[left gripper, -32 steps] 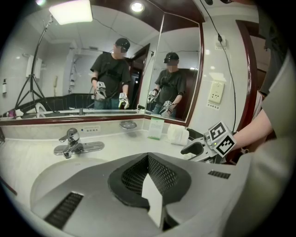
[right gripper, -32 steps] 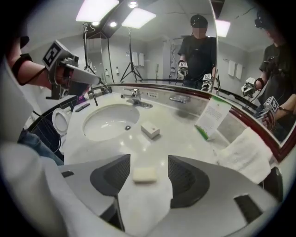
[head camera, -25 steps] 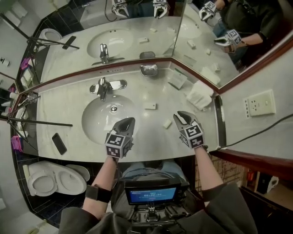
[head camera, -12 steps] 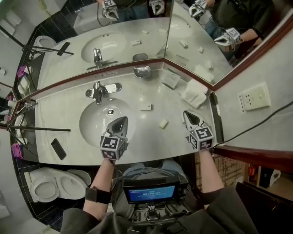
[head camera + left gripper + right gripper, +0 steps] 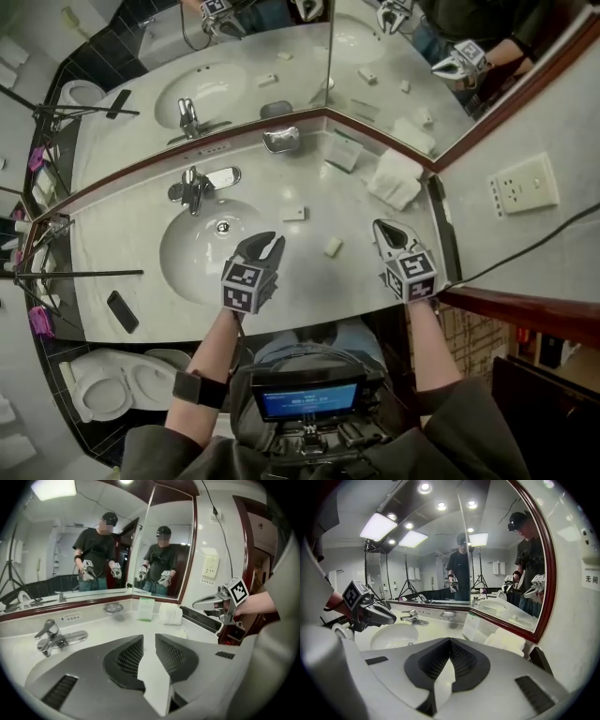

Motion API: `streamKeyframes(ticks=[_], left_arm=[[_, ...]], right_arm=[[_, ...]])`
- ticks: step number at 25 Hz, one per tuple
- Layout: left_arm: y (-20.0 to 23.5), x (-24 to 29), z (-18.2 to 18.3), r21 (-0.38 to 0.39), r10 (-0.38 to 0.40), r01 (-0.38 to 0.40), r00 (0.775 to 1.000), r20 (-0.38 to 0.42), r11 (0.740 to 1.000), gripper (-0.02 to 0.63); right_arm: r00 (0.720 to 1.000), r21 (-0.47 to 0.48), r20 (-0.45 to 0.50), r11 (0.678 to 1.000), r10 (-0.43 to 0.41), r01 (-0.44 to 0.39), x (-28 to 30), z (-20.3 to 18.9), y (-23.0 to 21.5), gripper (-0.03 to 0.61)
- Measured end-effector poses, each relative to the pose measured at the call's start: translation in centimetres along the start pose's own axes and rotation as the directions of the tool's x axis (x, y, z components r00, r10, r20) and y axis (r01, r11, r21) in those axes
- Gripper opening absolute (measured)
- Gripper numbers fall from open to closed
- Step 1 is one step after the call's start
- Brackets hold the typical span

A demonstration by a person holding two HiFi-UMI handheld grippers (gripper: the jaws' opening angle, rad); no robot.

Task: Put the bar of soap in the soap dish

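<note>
Between soap (image 5: 332,247) and soap dish (image 5: 281,139) lies a packet (image 5: 294,214); left gripper (image 5: 272,240) just parting, empty; right gripper (image 5: 382,226) closed.

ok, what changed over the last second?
Right gripper shut on nothing and drew off to the right of the near soap bar. Left gripper has just been opening, with nothing between its jaws. That bar, the other bar and the soap dish stayed put.
</note>
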State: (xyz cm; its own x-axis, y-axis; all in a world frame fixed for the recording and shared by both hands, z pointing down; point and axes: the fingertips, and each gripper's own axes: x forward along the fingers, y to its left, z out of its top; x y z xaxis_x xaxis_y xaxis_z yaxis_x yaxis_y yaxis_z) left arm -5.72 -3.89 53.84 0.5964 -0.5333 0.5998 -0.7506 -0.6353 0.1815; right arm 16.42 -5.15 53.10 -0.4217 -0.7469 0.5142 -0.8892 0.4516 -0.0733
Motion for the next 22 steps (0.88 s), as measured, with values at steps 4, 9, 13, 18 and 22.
streamKeyframes(ticks=[4,9,13,18,22], left_arm=[[-3.5,4.4,-1.8,0.028,-0.130,0.136,0.979,-0.156,0.990,0.186],[-7.5,9.6,-5.2,0.083,-0.207,0.251,0.912,-0.353,0.964,0.272],[-9.3,13.1,-7.7,0.113,-0.200,0.279,0.867,-0.457,0.954,0.301],[-10.1,16.2,-10.4,0.128,-0.165,0.277,0.820,-0.548,0.952,0.319],[-10.0,17.4,-11.4,0.137,-0.132,0.254,0.807,-0.576,0.957,0.319]], right_arm=[[1.000,0.027,-0.008,0.999,-0.026,0.026,-0.2,-1.1,-0.6,0.018],[0.998,0.069,-0.018,0.996,-0.057,0.058,-0.6,-3.2,-1.2,0.018],[0.996,0.107,-0.028,0.990,-0.091,0.093,-1.0,-5.0,-2.1,0.018],[0.993,0.137,-0.038,0.984,-0.114,0.118,-1.3,-6.9,-3.3,0.018],[0.992,0.152,-0.031,0.980,-0.122,0.125,-1.6,-7.7,-4.0,0.018]])
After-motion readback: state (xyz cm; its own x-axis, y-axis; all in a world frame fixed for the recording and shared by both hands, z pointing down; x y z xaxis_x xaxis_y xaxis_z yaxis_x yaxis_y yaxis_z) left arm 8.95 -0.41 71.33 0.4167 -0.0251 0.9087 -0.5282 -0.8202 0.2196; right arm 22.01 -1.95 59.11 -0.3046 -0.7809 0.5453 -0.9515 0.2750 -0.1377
